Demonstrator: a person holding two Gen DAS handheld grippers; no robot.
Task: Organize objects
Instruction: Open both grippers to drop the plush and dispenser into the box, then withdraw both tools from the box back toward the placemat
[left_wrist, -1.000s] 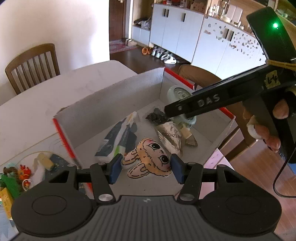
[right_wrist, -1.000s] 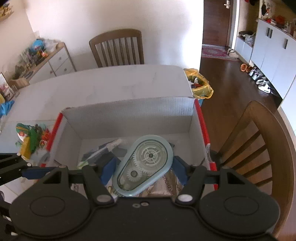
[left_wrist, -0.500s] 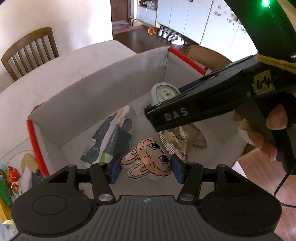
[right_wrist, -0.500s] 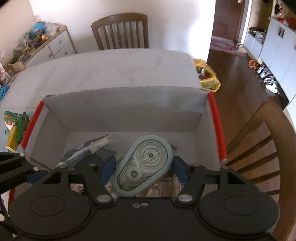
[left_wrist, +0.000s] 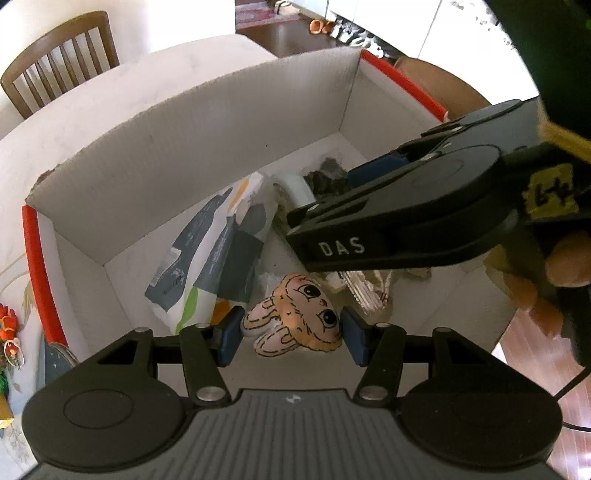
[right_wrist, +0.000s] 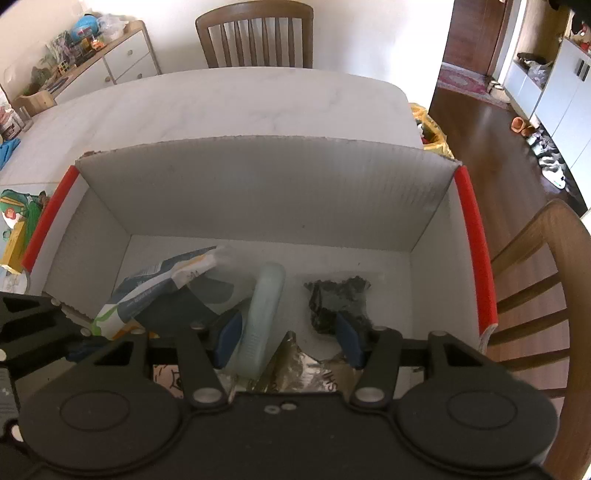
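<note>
A white corrugated box (left_wrist: 184, 147) (right_wrist: 258, 184) with red edge strips stands on the table. My left gripper (left_wrist: 291, 334) hangs low inside it, shut on a tan bunny-face plush (left_wrist: 295, 325). My right gripper (right_wrist: 286, 341) is also down in the box, its jaws closing. Between them a pale blue tape dispenser (right_wrist: 264, 317) stands on edge. It leans at the left pad and is clear of the right pad. The right tool's black body (left_wrist: 388, 221) crosses the left wrist view, held by a hand (left_wrist: 565, 266).
On the box floor lie a blue-and-white packet (right_wrist: 159, 291) (left_wrist: 214, 258), a dark crumbly clump (right_wrist: 336, 302) and a foil wrapper (right_wrist: 306, 369). Colourful toys (right_wrist: 18, 221) sit left of the box. Wooden chairs (right_wrist: 255, 33) (right_wrist: 546, 277) stand at the far and right sides.
Both grippers have sunk deeper into the box. The dispenser, gripped flat between the right jaws before, now stands on edge and loose. The bunny stays in the left jaws.
</note>
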